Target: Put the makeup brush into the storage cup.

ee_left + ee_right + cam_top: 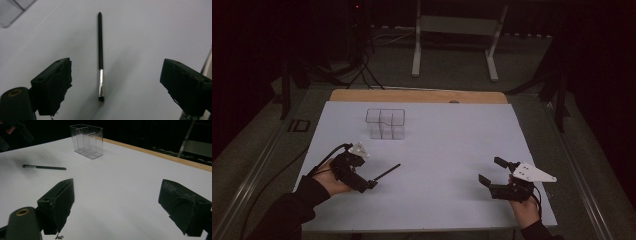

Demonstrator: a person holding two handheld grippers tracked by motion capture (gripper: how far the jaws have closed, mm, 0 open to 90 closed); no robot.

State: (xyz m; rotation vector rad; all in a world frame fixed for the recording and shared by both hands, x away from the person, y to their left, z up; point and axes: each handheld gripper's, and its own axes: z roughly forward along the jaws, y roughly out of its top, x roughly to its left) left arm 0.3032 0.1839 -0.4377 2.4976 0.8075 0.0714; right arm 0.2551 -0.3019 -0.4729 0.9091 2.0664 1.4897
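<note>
A thin black brush [387, 172] with a silver ferrule lies flat on the white table [452, 145], left of centre. My left gripper [368, 185] stands open at the brush's near end. In the left gripper view the brush [100, 50] lies between the wide-set jaws of the left gripper [117, 75], and neither pad touches it. A clear plastic organizer [385, 123] with several compartments stands upright farther back. My right gripper [491, 171] is open and holds nothing at the right of the table. The right gripper view shows the right gripper [117, 197], the brush [45, 167] and the organizer [86, 141].
A wooden strip [417, 96] runs along the table's far edge. Beyond it a grey metal stand [457, 30] rests on the floor with dark cables [362, 70] beside it. Bare white surface lies between the two grippers.
</note>
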